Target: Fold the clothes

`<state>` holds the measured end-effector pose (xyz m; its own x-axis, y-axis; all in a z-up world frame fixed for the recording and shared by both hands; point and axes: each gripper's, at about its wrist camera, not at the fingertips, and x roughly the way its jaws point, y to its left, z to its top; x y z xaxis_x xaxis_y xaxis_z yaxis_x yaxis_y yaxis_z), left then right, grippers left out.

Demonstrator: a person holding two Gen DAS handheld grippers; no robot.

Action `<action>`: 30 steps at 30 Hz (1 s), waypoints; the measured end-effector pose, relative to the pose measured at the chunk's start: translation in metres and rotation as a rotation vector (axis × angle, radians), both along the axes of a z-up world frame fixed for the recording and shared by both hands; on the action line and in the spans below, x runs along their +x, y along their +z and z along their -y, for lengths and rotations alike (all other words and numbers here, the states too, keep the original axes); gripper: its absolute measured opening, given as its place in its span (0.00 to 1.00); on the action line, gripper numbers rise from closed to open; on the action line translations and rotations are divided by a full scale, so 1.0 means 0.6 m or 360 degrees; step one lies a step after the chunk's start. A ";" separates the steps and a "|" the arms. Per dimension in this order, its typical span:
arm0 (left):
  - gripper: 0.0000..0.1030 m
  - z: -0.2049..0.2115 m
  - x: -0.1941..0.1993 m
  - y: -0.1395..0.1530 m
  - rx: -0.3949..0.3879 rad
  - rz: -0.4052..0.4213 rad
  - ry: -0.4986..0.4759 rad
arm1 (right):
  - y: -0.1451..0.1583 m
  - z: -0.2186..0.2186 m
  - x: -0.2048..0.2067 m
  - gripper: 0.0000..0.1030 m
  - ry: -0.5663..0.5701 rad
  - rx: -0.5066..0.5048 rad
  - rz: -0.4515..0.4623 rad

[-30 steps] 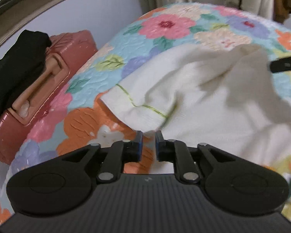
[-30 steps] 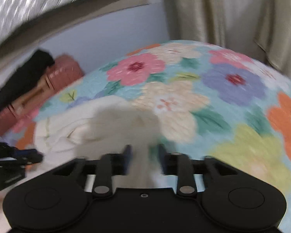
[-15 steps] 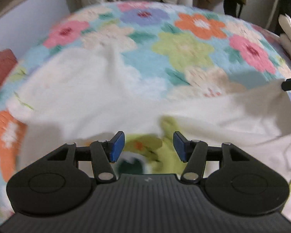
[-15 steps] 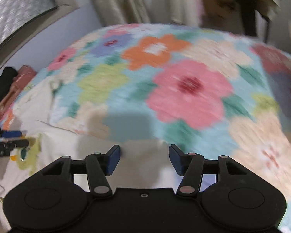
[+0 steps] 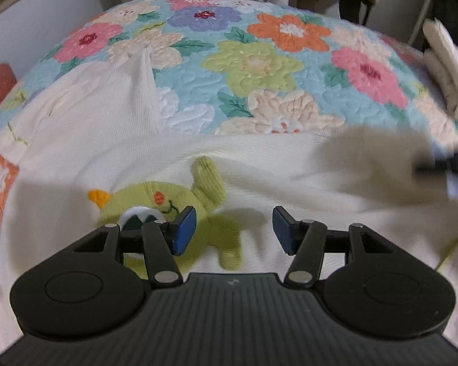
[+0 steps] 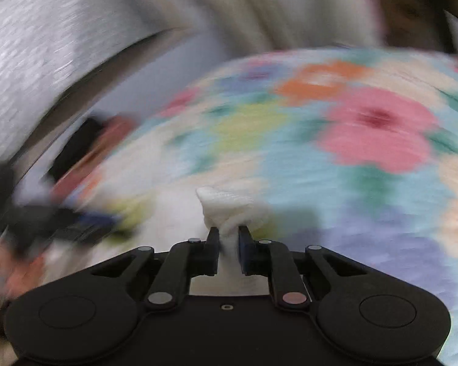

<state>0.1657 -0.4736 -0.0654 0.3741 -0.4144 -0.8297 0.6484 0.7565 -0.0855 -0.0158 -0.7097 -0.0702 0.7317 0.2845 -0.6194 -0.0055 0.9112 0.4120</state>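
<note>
The bed [image 5: 259,70] carries a quilted floral cover in blue, pink, orange and green. A cream knitted garment [image 5: 113,152] with a green animal appliqué lies spread across the lower half of the left wrist frame. Folded cream cloth [image 5: 445,70] sits at the right edge.

The garment [image 5: 113,140] is cream white with a thin lime-green stitch line [image 5: 16,140] at nine o'clock and a lime-green knitted creature [image 5: 180,201] bearing an orange beak and an orange cheek. The bed quilt [image 5: 259,70] is pale blue, patterned with pink, orange, purple, green and cream flowers. The left hand-held gripper [image 5: 233,228] is black with blue pads [image 5: 184,228].
</note>
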 end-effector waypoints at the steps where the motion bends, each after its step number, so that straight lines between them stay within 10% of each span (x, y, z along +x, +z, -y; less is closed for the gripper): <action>1: 0.53 0.001 0.000 0.003 -0.0037 -0.0029 0.0012 | 0.007 -0.031 -0.006 0.17 0.0091 -0.0046 -0.0005; 10: 0.54 0.046 -0.062 -0.026 -0.0054 -0.0142 -0.0066 | 0.005 -0.152 -0.066 0.42 0.0621 -0.0304 -0.0040; 26: 0.52 0.053 -0.079 -0.050 0.0047 -0.0184 0.0031 | 0.021 -0.184 -0.049 0.68 0.0731 -0.0969 0.0055; 27: 0.52 0.049 -0.080 -0.049 0.0040 -0.0190 0.0038 | 0.013 -0.180 -0.037 0.68 0.0731 -0.0945 0.0028; 30: 0.51 0.032 -0.081 -0.039 0.0019 -0.0180 0.0067 | 0.010 -0.154 -0.011 0.10 0.0656 -0.0811 0.0002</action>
<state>0.1172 -0.4931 -0.0889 0.2943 -0.3902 -0.8724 0.6029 0.7841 -0.1473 -0.0225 -0.6172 -0.0644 0.6262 0.2129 -0.7500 -0.3963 0.9154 -0.0710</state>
